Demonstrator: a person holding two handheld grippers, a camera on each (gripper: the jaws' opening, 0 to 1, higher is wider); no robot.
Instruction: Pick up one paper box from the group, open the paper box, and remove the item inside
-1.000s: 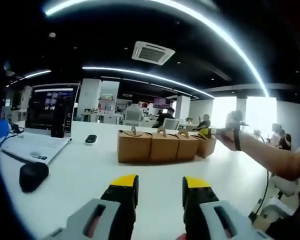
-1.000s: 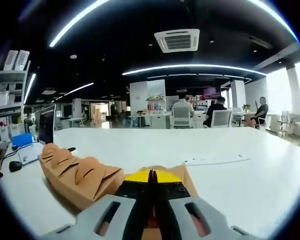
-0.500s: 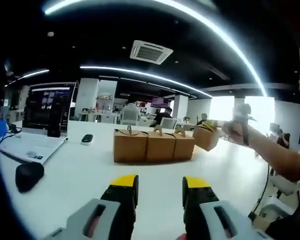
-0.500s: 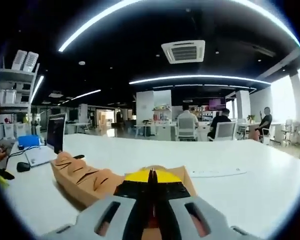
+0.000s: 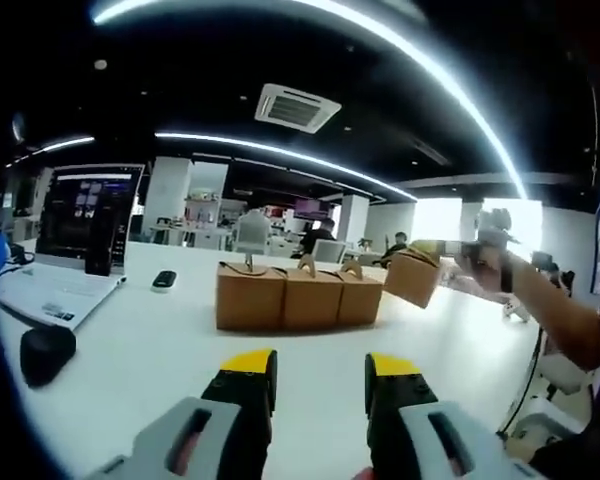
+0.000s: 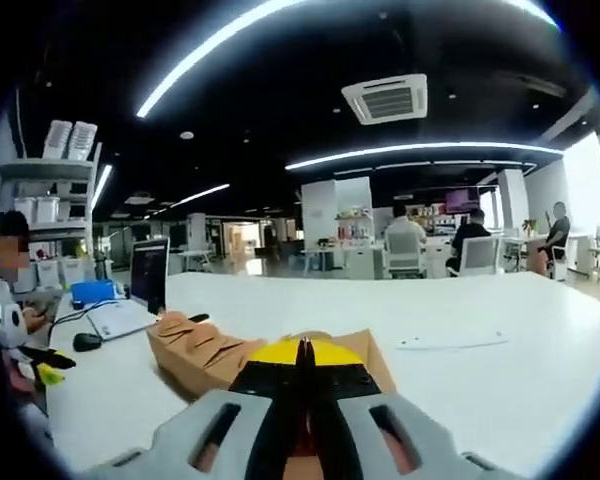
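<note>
The right gripper (image 6: 302,352), jaws closed on one paper box (image 5: 413,278), holds it off the tabletop (image 5: 160,350); next, the gaping, empty left gripper (image 5: 320,365) must open it.

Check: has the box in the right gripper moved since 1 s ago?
Yes. The held box, pinched by the right gripper, has lifted up and away from the box row that it stood in.

Ceiling light strips (image 5: 310,160) glare against a dark ceiling; edges bend strongly, and distant figures seem blurred.
</note>
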